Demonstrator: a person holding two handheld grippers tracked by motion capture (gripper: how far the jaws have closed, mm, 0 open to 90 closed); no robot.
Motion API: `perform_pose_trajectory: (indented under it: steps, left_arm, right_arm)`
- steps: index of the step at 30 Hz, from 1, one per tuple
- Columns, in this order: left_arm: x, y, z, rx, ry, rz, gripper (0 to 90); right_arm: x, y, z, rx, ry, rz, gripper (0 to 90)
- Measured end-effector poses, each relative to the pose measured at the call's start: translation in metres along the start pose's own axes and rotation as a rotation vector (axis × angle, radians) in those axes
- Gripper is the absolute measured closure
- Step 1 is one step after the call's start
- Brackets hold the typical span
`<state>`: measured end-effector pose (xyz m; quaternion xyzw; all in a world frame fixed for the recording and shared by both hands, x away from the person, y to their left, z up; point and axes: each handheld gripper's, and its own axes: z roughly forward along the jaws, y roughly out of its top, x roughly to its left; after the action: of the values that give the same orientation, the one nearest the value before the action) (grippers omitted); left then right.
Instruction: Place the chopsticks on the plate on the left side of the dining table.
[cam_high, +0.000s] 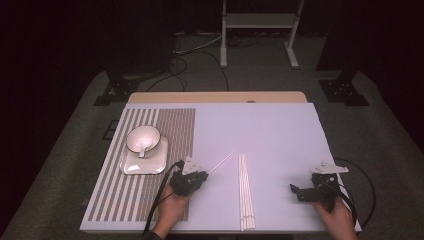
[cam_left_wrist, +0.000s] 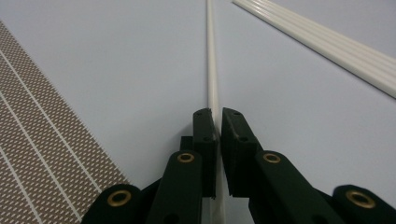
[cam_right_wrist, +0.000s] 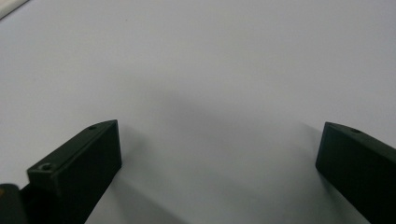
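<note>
Left of white plastic chopstick bundle (cam_high: 245, 192), left gripper (cam_left_wrist: 218, 122) clamps single thin white chopstick (cam_left_wrist: 211, 60); right gripper (cam_right_wrist: 219, 140) gapes, empty. Grasp step looks done; next, probably lift level toward white ceramic bowl (cam_high: 143, 138).

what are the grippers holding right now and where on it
The left gripper clamps one white chopstick near one end. The right gripper is open, holding nothing.

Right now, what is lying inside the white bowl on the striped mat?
A white spoon rests inside the bowl, its handle reaching over the near rim. The bowl stands on a white square plate; the plate's part beneath it is covered.
</note>
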<state>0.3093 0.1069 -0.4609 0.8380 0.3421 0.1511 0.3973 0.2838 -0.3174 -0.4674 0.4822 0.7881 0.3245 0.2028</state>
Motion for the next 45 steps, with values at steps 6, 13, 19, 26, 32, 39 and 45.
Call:
perform_pose_trajectory:
  steps: [6,13,19,26,32,39,45]
  left_arm:
    - [-0.001,0.001,-0.001,0.006,0.016,0.011,84.9]
    - [0.002,0.003,-0.003,0.017,0.009,-0.014,84.9]
    - [0.002,0.006,-0.008,0.018,0.006,-0.016,84.9]
    - [0.003,0.007,-0.012,0.019,0.002,-0.025,84.8]
    - [0.004,0.008,-0.017,0.017,-0.009,-0.032,84.8]
    - [0.004,0.009,-0.021,0.022,-0.022,-0.018,84.8]
    - [0.005,0.009,-0.026,0.018,-0.023,-0.015,84.8]
  right_arm:
    - [0.000,0.000,0.000,0.001,0.000,0.000,0.0]
    - [0.000,0.000,0.000,0.000,0.000,0.000,0.0]
    - [0.000,0.000,0.000,0.001,0.000,0.000,0.0]
    - [0.000,0.000,0.000,0.001,0.000,0.000,0.0]
    - [0.000,0.000,0.000,0.001,0.000,0.000,0.0]
    - [0.000,0.000,0.000,0.000,0.000,0.000,0.0]
    - [0.000,0.000,0.000,0.000,0.000,0.000,0.0]
